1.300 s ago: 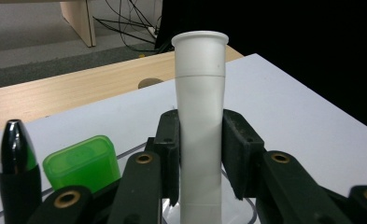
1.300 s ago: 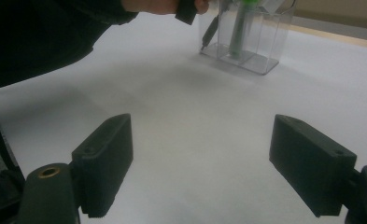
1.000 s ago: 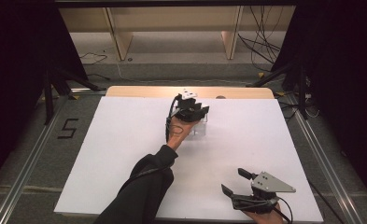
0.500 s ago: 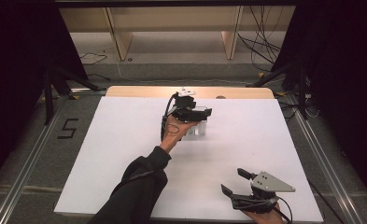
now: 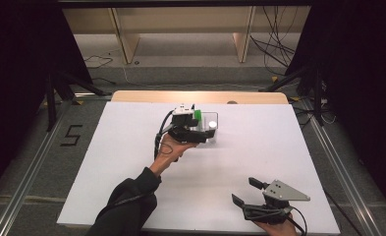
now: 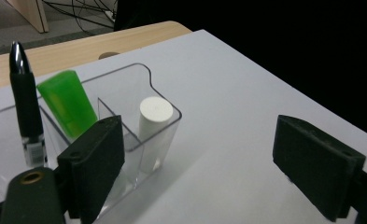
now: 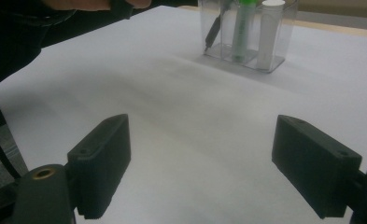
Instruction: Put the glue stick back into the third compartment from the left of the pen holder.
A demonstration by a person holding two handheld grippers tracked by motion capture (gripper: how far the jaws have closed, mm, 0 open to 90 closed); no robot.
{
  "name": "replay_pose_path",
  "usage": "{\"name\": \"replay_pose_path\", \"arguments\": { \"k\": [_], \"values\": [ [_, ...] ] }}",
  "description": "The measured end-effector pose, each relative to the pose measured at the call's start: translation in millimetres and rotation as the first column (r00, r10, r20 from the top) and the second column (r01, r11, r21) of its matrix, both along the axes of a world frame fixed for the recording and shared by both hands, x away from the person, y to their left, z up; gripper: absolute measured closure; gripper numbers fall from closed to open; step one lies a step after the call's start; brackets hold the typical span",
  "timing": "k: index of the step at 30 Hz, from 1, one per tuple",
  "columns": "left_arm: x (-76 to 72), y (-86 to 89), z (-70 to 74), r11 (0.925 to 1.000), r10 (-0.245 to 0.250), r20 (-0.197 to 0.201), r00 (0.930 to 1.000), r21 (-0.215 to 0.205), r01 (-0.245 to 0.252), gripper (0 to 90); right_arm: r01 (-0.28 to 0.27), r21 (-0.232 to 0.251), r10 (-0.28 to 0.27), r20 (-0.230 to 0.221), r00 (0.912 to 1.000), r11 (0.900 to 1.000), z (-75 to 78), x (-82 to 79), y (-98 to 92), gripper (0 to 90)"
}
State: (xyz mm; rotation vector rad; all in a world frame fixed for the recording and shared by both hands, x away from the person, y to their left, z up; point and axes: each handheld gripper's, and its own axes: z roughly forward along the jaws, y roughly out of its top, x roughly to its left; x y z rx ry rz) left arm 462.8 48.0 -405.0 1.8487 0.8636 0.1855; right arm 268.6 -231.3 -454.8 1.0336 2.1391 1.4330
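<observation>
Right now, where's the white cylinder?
The white cylinder stands upright in the end compartment of the clear organizer, next to the green tube. In the high view it sits at the table's far middle, just beyond the left gripper.

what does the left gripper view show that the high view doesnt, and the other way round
Left gripper view alone makes plain the clear organizer's inner dividers, with a black pen, a green tube and a white cylinder standing in separate compartments. High view alone takes in the right gripper, open near the table's front edge, the sleeve and the floor. Both share the organizer, its green and white contents, the white table, and the left gripper, open.
</observation>
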Motion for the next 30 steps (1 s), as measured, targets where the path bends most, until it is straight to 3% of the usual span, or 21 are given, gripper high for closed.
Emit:
{"name": "replay_pose_path", "arguments": {
  "k": [10, 19, 30],
  "values": [
    [-29.0, 23.0, -14.3, 0.9982, -0.035, 0.027, 0.999, -0.047, 0.036, 12.0, -0.004, 0.02, 0.004, -0.013, 0.9999, 1.0, -0.5, 0.9, -0.4, 20.1],
    [-53.2, 35.0, -20.6, 0.9943, -0.097, 0.058, 0.9936, -0.039, 0.099, 9.3, -0.01, 0.035, 0.011, -0.021, 0.9997, 0.999, -0.7, 0.9, -0.4, 19.9],
    [-79.5, 53.3, -25.4, 0.9938, -0.096, 0.085, 0.9918, -0.049, 0.1, 9.0, -0.012, 0.037, 0.013, -0.027, 0.9995, 0.999, -2.0, 1.3, 0.3, 19.7]
  ]
}}
